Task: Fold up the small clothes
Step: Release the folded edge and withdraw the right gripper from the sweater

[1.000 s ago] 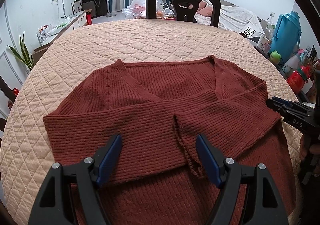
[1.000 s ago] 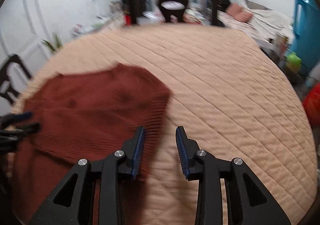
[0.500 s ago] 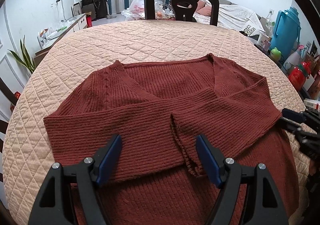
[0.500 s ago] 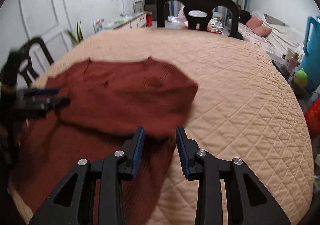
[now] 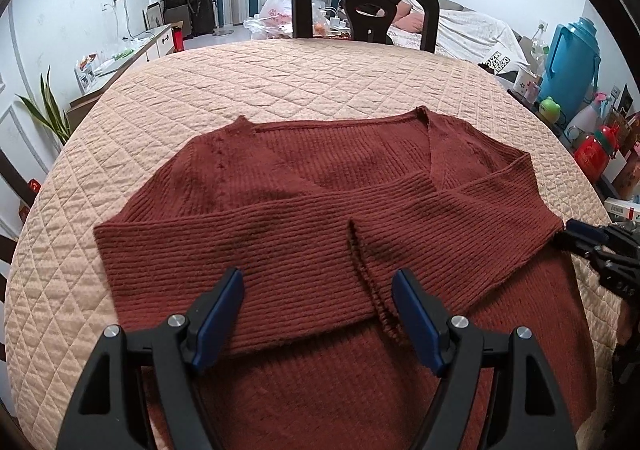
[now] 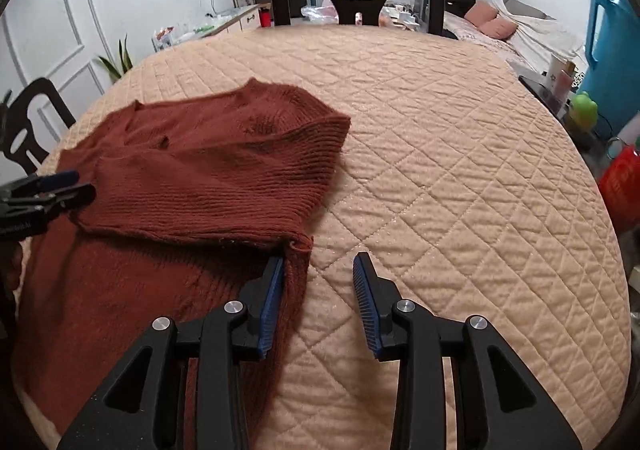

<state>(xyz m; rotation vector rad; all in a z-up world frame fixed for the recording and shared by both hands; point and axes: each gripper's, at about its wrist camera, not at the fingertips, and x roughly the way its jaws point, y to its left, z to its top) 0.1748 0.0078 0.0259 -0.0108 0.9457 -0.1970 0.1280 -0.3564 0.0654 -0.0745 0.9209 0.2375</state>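
Note:
A rust-red ribbed knit sweater (image 5: 320,218) lies flat on the quilted beige table, both sleeves folded across its front. My left gripper (image 5: 318,302) is open and empty, hovering over the folded sleeves near the sweater's lower middle. My right gripper (image 6: 318,286) is open and empty at the sweater's (image 6: 208,186) right edge; its left finger sits over the knit, its right finger over bare quilt. The right gripper also shows at the right edge of the left wrist view (image 5: 592,242), just off the sleeve's fold.
The round table wears a quilted beige cover (image 6: 440,154). A black chair (image 5: 364,10) stands at the far side, another (image 6: 28,126) at the left. A blue jug (image 5: 572,62), red bottle (image 5: 592,154) and small items crowd a surface to the right.
My right gripper has moved in toward the sweater's right edge and opened wider. The left gripper has stayed open over the folded sleeves. The sweater has not moved.

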